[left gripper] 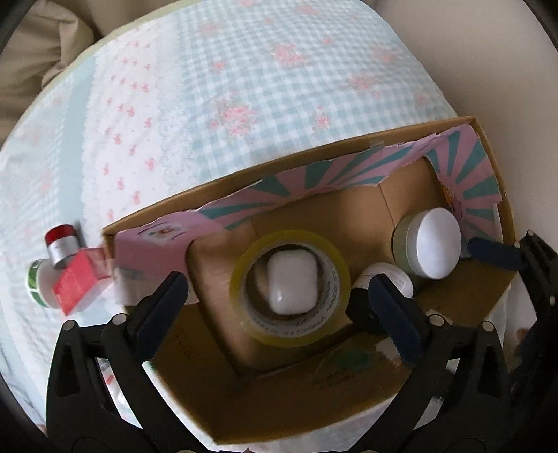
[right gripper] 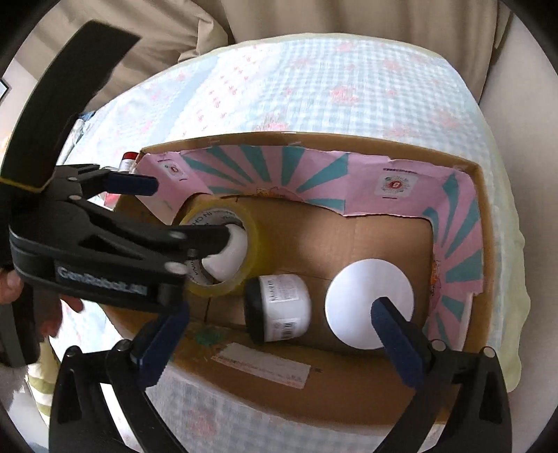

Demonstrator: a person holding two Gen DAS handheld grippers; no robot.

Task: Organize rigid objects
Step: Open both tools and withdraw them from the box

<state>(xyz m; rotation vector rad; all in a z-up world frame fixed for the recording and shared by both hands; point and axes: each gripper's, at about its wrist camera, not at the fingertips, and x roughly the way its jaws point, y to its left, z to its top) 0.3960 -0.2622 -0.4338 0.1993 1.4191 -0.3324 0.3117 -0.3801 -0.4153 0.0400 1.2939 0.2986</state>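
The white case lies inside the tape roll in the cardboard box, so I judge this placing step about finished. My left claw is spread wide around the roll, gripping nothing. Next it should lift clear for the red items outside. My right claw hangs open, empty, over the jar.

Daylit checked floral bedspread, beige curtain behind.

Checked floral cloth, beige wall
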